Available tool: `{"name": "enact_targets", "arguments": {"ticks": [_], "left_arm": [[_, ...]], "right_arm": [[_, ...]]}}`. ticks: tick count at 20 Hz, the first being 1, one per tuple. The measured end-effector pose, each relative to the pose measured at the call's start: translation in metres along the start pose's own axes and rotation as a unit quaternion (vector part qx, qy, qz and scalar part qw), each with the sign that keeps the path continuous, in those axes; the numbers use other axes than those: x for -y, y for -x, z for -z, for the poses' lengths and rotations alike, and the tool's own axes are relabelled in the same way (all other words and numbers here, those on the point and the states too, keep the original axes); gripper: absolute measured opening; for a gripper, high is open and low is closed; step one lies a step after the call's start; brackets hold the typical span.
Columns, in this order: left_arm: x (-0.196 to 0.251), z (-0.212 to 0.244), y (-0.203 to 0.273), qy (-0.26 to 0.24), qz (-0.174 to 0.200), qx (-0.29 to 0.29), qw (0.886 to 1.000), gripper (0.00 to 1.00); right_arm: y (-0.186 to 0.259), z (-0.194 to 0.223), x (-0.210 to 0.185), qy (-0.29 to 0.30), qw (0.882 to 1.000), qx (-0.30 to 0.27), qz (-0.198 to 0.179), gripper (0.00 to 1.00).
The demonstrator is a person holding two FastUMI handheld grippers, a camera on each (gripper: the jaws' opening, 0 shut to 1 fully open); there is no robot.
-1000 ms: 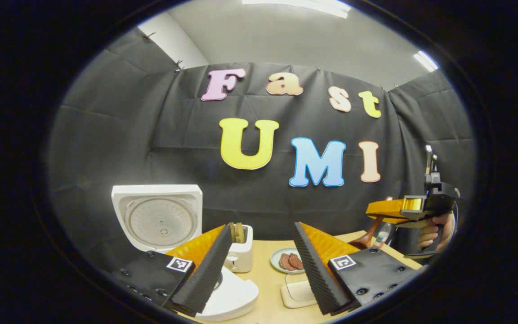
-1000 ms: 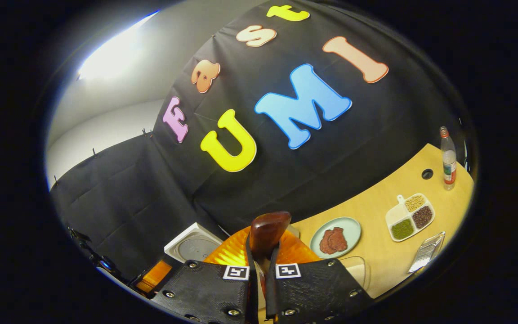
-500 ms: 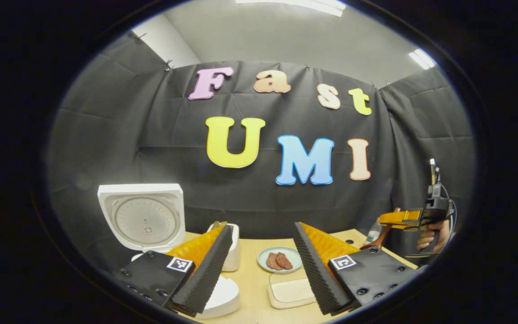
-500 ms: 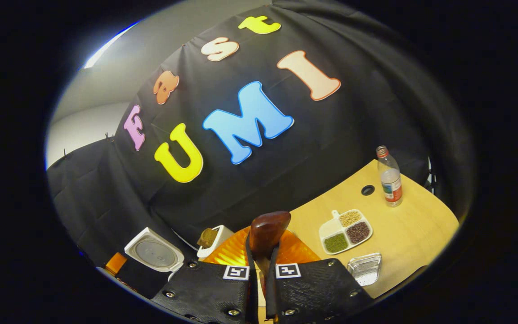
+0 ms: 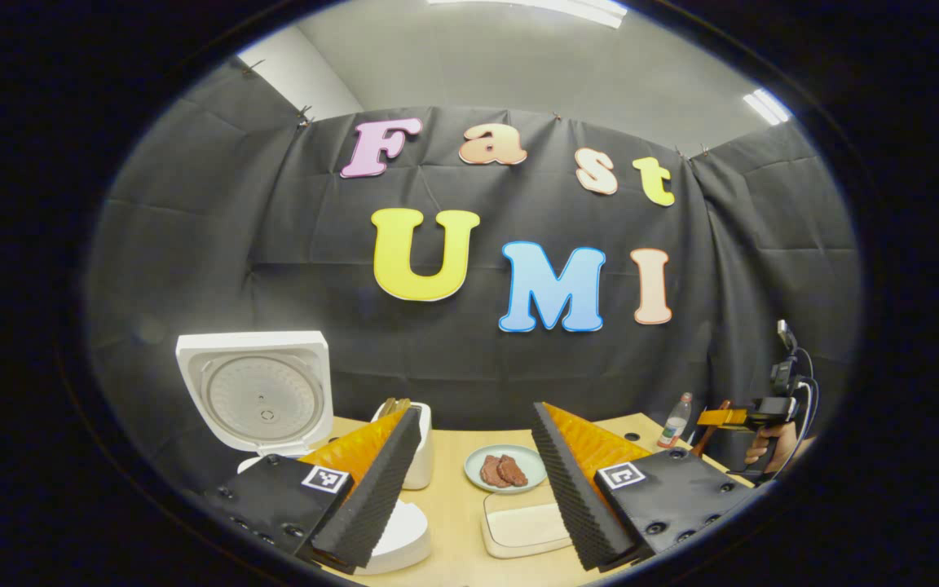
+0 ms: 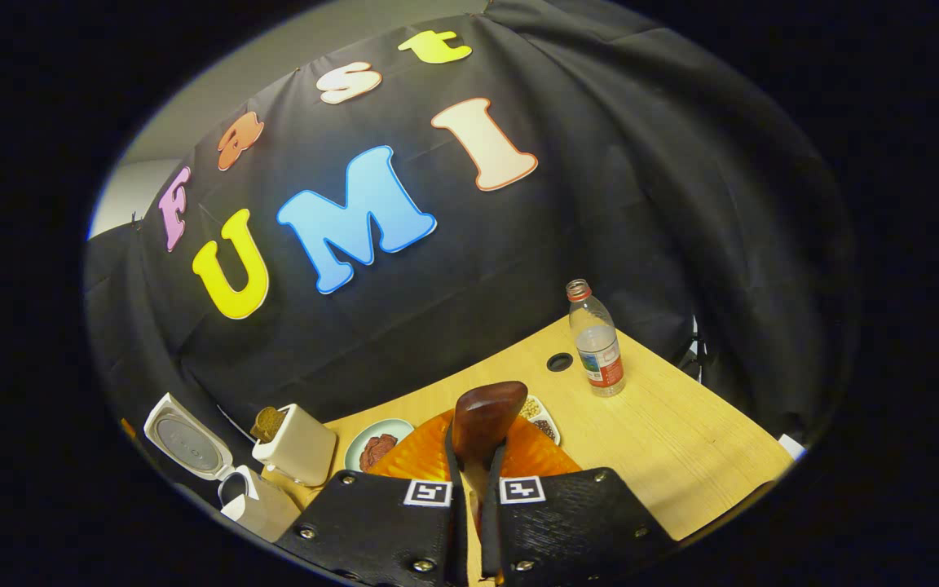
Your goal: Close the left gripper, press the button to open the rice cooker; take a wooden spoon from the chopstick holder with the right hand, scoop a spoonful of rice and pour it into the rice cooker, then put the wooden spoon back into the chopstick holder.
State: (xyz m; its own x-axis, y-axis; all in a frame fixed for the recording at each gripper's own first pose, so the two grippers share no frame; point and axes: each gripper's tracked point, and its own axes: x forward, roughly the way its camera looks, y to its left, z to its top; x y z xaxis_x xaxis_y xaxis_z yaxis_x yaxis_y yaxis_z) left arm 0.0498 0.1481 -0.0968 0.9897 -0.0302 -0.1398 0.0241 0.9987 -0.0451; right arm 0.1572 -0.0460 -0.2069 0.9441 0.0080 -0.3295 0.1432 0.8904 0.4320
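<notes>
Pale wooden tabletop [image 6: 665, 440], smooth and matt, with a round cable hole near its far edge. White plastic rice cooker [image 5: 262, 399] at the left end, its square lid upright and open. Cream ceramic chopstick holder [image 5: 419, 444], a rounded box, just beside the cooker. Clear ribbed plastic bottle [image 6: 596, 342] near the far edge, beside the hole. Flat cream rectangular dish [image 5: 522, 526] near the front edge; pale green round plate [image 5: 504, 469] with two brown slices behind it; a compartment tray of grains [image 6: 541, 417], mostly hidden.

Left gripper [image 5: 473, 481]: jaws wide apart, ridged foam pads, holding nothing. Right gripper [image 6: 473, 489]: jaws clamped together on the dark, glossy wooden spoon [image 6: 486, 416], bowl end pointing forward, over the right part of the tabletop.

Risks, as judged: the smooth rounded handle could pivot or slip between the pads while scooping; grains could spill during the carry across to the cooker; the bottle, tall and probably light, could be toppled by a wide swing.
</notes>
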Motion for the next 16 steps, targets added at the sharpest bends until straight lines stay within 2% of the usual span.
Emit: {"name": "enact_targets", "arguments": {"ticks": [9, 11, 13, 14, 15, 16], "left_arm": [[-0.007, -0.001, 0.007, -0.005, -0.032, -0.008, 0.999, 0.97], [-0.013, -0.003, 0.01, 0.0, -0.039, -0.003, 0.999, 0.96], [-0.018, -0.004, 0.012, 0.004, -0.046, 0.0, 0.999, 0.95], [-0.021, -0.003, 0.011, 0.006, -0.049, 0.001, 0.999, 0.94], [-0.023, -0.004, 0.011, 0.008, -0.05, 0.002, 0.999, 0.94], [-0.023, -0.004, 0.009, 0.01, -0.051, 0.003, 0.999, 0.93]], "right_arm": [[-0.026, 0.046, 0.02, 0.064, 0.996, -0.032, 0.057, 0.07], [-0.025, 0.051, 0.027, 0.065, 0.994, -0.035, 0.075, 0.13], [-0.019, 0.056, 0.022, 0.048, 0.996, -0.032, 0.064, 0.21], [-0.008, 0.053, 0.025, 0.056, 0.996, -0.023, 0.069, 0.31], [-0.004, 0.055, 0.027, 0.065, 0.995, -0.017, 0.075, 0.48], [0.002, 0.043, 0.028, 0.077, 0.993, -0.011, 0.086, 0.74]]}}
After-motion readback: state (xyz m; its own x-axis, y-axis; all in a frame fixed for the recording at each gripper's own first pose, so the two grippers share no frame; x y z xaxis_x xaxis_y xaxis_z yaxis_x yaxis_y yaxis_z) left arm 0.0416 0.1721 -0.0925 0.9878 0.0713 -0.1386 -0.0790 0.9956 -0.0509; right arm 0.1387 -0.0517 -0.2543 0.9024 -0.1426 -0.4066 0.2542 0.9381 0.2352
